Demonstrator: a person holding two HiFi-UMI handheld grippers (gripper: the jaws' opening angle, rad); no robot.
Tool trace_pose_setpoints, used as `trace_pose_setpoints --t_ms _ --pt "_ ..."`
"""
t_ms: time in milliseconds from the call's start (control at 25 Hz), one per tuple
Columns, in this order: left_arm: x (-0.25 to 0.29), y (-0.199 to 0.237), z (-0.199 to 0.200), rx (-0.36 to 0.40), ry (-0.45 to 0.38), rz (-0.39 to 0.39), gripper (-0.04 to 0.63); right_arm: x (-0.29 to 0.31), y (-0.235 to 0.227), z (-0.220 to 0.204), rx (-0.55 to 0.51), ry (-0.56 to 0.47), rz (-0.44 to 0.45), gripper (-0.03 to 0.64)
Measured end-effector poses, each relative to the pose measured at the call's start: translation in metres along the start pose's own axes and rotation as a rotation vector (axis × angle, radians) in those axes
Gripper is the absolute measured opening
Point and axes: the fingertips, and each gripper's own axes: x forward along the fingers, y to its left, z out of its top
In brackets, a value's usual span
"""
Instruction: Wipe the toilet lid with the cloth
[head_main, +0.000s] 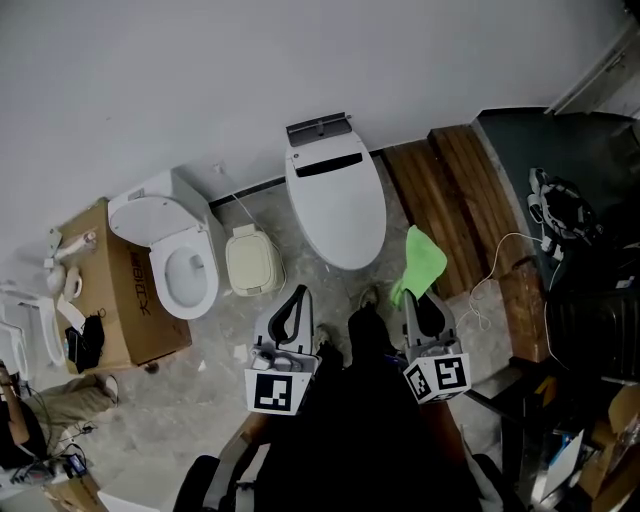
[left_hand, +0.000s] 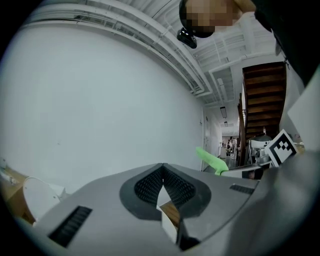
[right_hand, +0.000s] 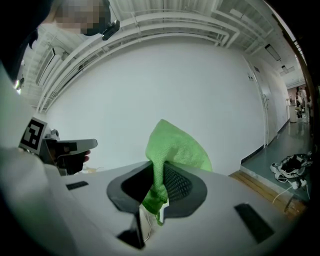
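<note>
Head view: limp green cloth (head_main: 422, 262)

Bare floor (head_main: 335, 288) lies open between the left gripper (head_main: 300, 297), jaws closed, the right gripper (head_main: 415, 298) pinching the green cloth (head_main: 420, 262), and the near end of the closed toilet lid (head_main: 335, 195), whose top carries nothing. Left of it, a cream lidded container (head_main: 252, 262) and an open toilet (head_main: 185, 265) narrow the passage; on the right, wooden boards (head_main: 440, 195) run alongside. The wall (head_main: 200, 70) and a metal bracket (head_main: 318, 128) close the far side.
</note>
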Motion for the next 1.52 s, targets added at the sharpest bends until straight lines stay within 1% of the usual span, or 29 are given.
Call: trace_pose_setpoints --t_ms 160,320,560,680,800,960,1120,1320,1520 --pt "0.029 0.009 0.002 0.001 -0.004 0.008 -0.002 0.031 -0.013 0.001 -0.002 0.011 0.008 0.072" --pt "0.073 0.014 0.004 -0.002 0.008 0.018 -0.002 0.072 -0.039 0.014 -0.010 0.009 0.030 0.072" --pt "0.150 0.016 0.011 -0.006 0.023 0.050 -0.002 0.135 -0.091 0.032 -0.021 0.031 0.071 0.072" --pt "0.192 0.012 0.018 -0.004 0.009 0.068 -0.002 0.167 -0.120 0.037 -0.027 0.048 0.097 0.072" --pt "0.223 0.002 0.022 -0.011 0.003 0.078 -0.002 0.191 -0.144 0.041 -0.024 0.059 0.126 0.072" --pt "0.251 -0.002 0.019 0.002 0.014 0.090 -0.002 0.220 -0.168 0.043 -0.039 0.067 0.151 0.072" --pt "0.271 0.001 0.013 0.003 0.028 0.096 -0.002 0.247 -0.187 0.039 -0.041 0.084 0.151 0.072" --pt "0.296 0.017 -0.002 -0.015 0.054 0.096 -0.002 0.286 -0.201 0.027 -0.038 0.112 0.143 0.072" --pt "0.323 0.041 -0.016 -0.034 0.074 0.091 -0.002 0.332 -0.206 0.011 -0.068 0.152 0.143 0.072"
